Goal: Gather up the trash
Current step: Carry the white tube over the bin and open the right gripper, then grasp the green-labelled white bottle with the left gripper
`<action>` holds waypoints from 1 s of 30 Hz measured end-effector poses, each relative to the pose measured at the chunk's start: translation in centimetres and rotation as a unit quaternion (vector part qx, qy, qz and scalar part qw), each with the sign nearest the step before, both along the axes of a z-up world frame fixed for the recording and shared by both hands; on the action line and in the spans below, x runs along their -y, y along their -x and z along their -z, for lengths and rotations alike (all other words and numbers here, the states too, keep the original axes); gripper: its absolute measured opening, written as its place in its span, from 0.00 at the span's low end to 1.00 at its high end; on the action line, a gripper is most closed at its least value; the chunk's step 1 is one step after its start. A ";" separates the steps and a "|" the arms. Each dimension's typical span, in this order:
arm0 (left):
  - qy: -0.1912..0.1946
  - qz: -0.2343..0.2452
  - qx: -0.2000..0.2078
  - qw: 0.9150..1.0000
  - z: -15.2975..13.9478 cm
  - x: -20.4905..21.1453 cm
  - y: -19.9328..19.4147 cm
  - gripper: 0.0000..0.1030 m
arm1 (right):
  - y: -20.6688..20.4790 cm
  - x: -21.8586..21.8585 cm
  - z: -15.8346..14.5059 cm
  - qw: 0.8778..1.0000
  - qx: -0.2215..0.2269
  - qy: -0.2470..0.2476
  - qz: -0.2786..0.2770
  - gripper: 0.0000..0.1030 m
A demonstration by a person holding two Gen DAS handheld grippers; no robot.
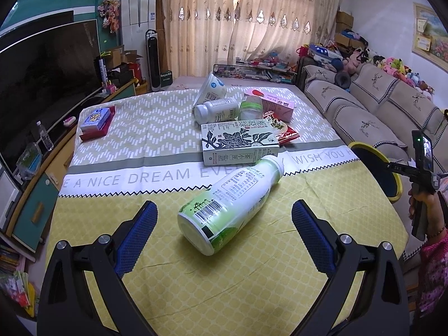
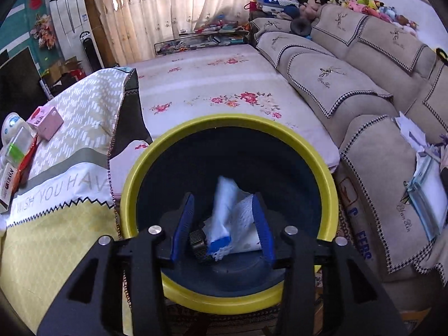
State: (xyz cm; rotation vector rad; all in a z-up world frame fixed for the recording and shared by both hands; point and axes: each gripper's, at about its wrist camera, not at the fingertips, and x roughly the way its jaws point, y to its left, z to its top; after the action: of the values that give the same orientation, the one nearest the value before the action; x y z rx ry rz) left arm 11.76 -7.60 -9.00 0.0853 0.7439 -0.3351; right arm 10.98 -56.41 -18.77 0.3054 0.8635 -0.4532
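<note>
Yellow-rimmed bin (image 2: 226,123) sits beside the counter (image 1: 112,224); the right gripper (image 2: 222,212) tilts steeply down over it, jaws parted, a blurred blue-and-white wrapper (image 2: 224,204) loose between them. Left gripper (image 1: 224,215) angles down, jaws wide open, a toppled green bottle (image 1: 232,204) at twelve o'clock.
</note>
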 end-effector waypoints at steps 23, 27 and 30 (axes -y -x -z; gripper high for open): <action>0.000 -0.002 0.002 1.000 0.3 -1.4 -1.0 0.93 | -4.2 -12.0 -5.8 0.984 0.054 0.012 -0.168 0.48; -0.009 0.017 -0.005 1.000 0.9 -1.3 -2.1 0.93 | -4.7 -13.7 -6.2 0.981 0.057 0.008 -0.186 0.48; -0.011 0.039 -0.015 0.999 1.4 -1.2 -3.3 0.93 | -4.7 -14.2 -6.0 0.980 0.052 0.006 -0.190 0.48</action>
State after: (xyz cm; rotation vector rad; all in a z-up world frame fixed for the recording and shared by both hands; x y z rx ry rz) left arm 15.06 -6.42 -10.43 0.1310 0.7751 -0.4021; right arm 15.66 -42.25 -12.73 0.1457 0.7933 -0.0864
